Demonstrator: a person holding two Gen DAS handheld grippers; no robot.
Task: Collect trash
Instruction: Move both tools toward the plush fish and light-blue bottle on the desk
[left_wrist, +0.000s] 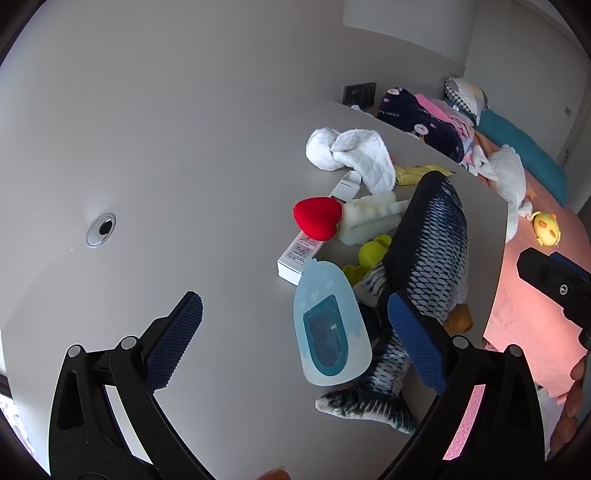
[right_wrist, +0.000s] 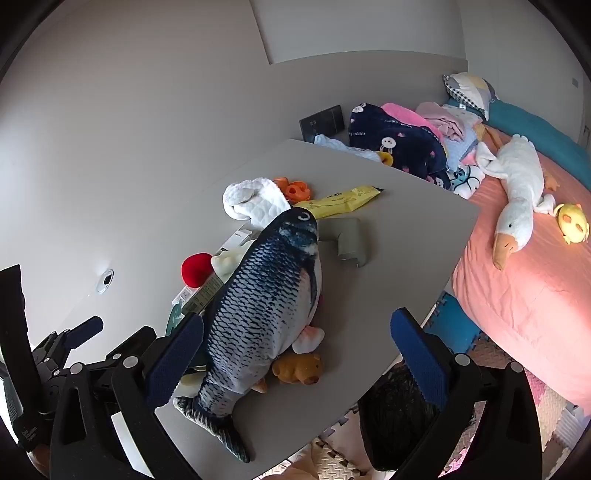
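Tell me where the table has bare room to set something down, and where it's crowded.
Bare: the wide stretch of table between the round metal grommet and the red heart, and the strip between the fish toy and the bedside edge, below the grey bracket. Crowded: around the fish toy, with the white cloth, yellow packet and small bear.

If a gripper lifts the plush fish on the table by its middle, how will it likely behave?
The plush fish looks soft and stuffed, so its head and tail would probably droop. It is likely light for its size. Its fabric should grip rather than slip. It lies against a bear toy and a white box, which a lift may nudge.
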